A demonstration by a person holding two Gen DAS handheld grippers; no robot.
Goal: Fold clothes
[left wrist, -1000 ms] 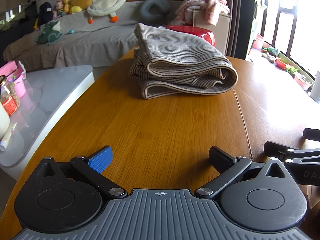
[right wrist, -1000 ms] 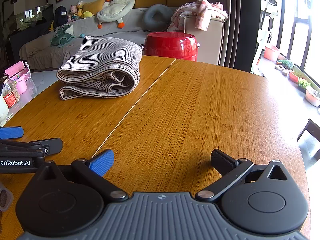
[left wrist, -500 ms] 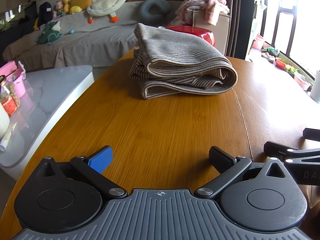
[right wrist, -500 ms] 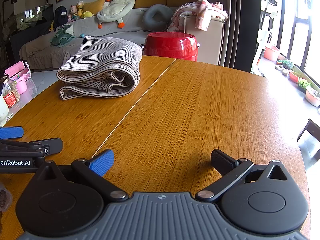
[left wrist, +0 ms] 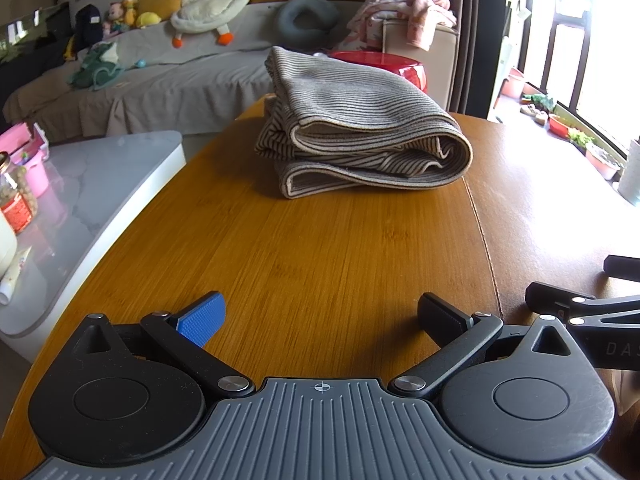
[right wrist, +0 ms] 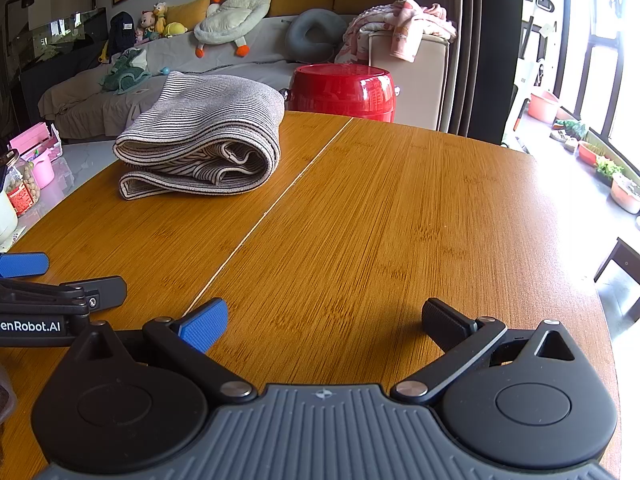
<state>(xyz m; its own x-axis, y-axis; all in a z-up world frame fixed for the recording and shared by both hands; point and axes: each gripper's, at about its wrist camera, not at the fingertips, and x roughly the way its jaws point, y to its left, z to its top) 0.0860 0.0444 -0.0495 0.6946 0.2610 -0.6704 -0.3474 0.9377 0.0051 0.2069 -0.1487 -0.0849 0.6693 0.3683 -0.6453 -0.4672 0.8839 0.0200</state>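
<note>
A grey striped garment point(left wrist: 356, 128) lies folded in a thick bundle on the far part of the wooden table point(left wrist: 320, 248). The same striped garment point(right wrist: 204, 140) shows at the upper left of the right wrist view. My left gripper point(left wrist: 322, 316) rests low over the near table edge, open, with nothing between its blue and black fingers. My right gripper point(right wrist: 326, 322) sits beside it to the right, also open and empty. Each gripper's fingers appear at the side of the other's view. Both are well short of the garment.
A red round stool point(right wrist: 344, 90) stands just past the table's far edge. A grey marble side table point(left wrist: 80, 208) with jars lies to the left. A sofa point(left wrist: 160, 80) with plush toys and a heap of pink clothes point(right wrist: 400, 24) fills the background. A window is at the right.
</note>
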